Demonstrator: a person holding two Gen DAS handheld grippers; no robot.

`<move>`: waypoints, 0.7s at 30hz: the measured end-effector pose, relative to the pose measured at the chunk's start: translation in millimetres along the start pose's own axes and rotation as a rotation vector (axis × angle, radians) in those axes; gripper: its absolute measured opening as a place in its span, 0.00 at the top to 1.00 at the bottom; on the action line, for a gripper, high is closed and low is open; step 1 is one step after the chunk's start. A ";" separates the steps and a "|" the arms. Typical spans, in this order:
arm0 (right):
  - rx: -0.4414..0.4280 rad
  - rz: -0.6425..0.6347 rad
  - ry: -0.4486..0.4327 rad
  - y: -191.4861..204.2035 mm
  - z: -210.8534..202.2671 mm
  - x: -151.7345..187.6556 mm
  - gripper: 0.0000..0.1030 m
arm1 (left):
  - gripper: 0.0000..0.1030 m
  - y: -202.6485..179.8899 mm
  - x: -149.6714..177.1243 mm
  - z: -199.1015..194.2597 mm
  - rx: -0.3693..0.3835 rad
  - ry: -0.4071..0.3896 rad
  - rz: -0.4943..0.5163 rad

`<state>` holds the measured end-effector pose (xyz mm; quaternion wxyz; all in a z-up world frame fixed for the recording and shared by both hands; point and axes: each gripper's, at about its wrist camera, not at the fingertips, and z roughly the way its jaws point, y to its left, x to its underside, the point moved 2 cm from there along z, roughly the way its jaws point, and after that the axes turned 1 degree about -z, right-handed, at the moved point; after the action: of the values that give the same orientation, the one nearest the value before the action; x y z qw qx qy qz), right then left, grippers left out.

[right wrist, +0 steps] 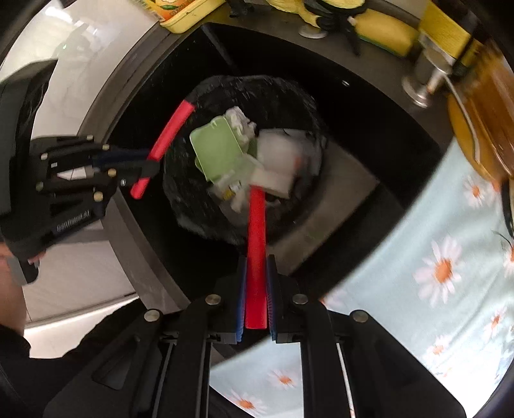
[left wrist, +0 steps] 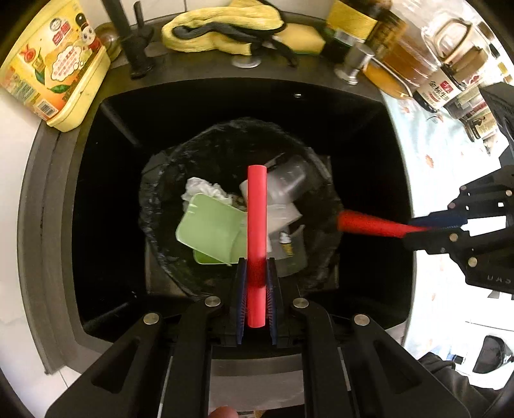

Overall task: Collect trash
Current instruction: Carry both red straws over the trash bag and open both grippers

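Right wrist alone shows the daisy-print cloth [right wrist: 433, 273] beside the sink [right wrist: 353, 180].

The left gripper [left wrist: 257, 283] has its blue-padded fingers [left wrist: 241, 299] clamped on a red stick [left wrist: 257, 225] and points down over the black-lined bin [left wrist: 167, 193]. The right gripper [right wrist: 256, 283] pinches a second red stick [right wrist: 256, 231], reaching toward that bin's rim from the other side.

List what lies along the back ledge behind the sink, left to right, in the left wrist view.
Yellow tub → black faucet → yellow cloth → steel soap-pump nozzle → amber oil bottle → glass jar.
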<state>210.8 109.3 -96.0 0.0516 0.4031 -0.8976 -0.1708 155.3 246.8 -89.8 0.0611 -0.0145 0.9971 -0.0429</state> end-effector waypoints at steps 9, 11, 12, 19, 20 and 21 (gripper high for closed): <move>-0.004 0.041 -0.003 18.9 15.2 -45.1 0.88 | 0.90 36.4 -10.3 17.9 0.053 0.028 0.033; -0.001 0.046 0.001 23.6 18.5 -53.8 0.87 | 0.90 41.0 -13.2 20.7 0.067 0.033 0.042; 0.000 0.052 0.005 25.3 20.5 -58.5 0.87 | 0.90 43.2 -14.4 21.5 0.071 0.034 0.046; -0.007 0.122 0.016 21.6 25.0 -75.3 0.65 | 0.89 52.1 -21.1 26.2 0.113 0.045 0.063; -0.004 0.128 0.017 20.6 25.1 -75.0 0.65 | 0.89 51.9 -22.1 28.2 0.120 0.050 0.069; 0.000 0.132 0.018 20.4 24.0 -73.5 0.65 | 0.89 52.2 -22.6 28.8 0.125 0.052 0.073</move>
<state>240.1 182.8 -108.0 0.0707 0.3446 -0.9217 -0.1636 180.0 297.1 -120.1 0.0376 0.0268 0.9936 -0.1031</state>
